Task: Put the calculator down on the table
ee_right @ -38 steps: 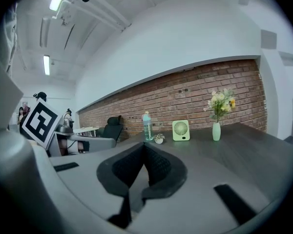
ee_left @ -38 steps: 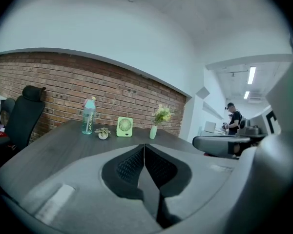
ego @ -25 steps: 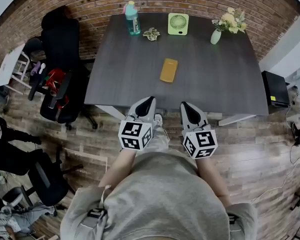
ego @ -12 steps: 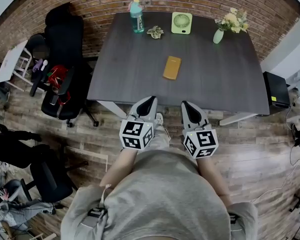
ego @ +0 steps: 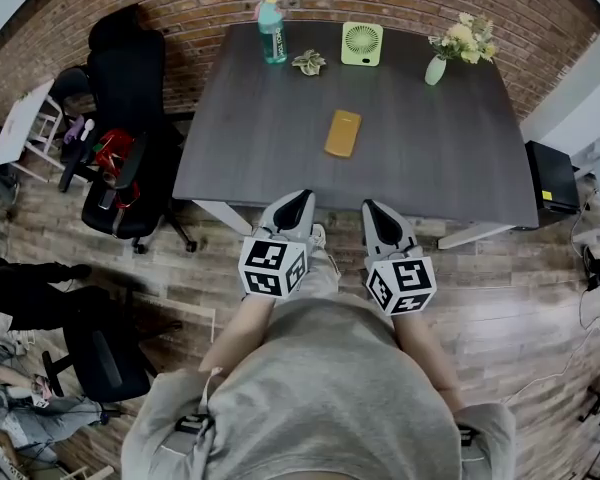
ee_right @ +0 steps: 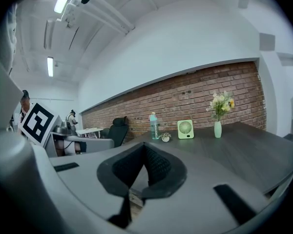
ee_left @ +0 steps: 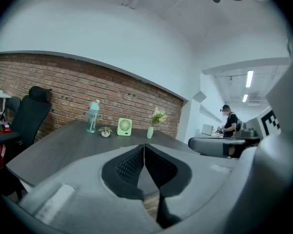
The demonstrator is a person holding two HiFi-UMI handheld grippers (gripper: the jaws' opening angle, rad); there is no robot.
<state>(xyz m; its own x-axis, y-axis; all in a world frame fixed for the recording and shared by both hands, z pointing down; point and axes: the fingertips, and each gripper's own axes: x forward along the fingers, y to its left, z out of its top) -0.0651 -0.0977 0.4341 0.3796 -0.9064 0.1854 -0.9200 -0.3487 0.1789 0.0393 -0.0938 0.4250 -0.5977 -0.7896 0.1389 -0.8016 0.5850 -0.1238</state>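
An orange-yellow calculator (ego: pixel 342 133) lies flat on the dark grey table (ego: pixel 260 148), near its middle. My left gripper (ego: pixel 298 200) and right gripper (ego: pixel 370 208) hang side by side just short of the table's near edge, apart from the calculator. In the left gripper view the left gripper (ee_left: pixel 144 147) has its pads closed together with nothing between them. The right gripper (ee_right: pixel 144 147) looks the same in its own view: shut and empty. Both point almost level across the tabletop towards the brick wall.
Along the table's far edge stand a teal bottle (ego: pixel 271 30), a small plant (ego: pixel 308 63), a green fan (ego: pixel 360 44) and a vase of flowers (ego: pixel 437 68). A black office chair (ego: pixel 130 118) stands left of the table, a black box (ego: pixel 552 178) right of it. A person (ee_left: pixel 229 123) stands far off.
The head view has shifted slightly, so the table sits a little further right in the picture. Both grippers keep their places and stay shut.
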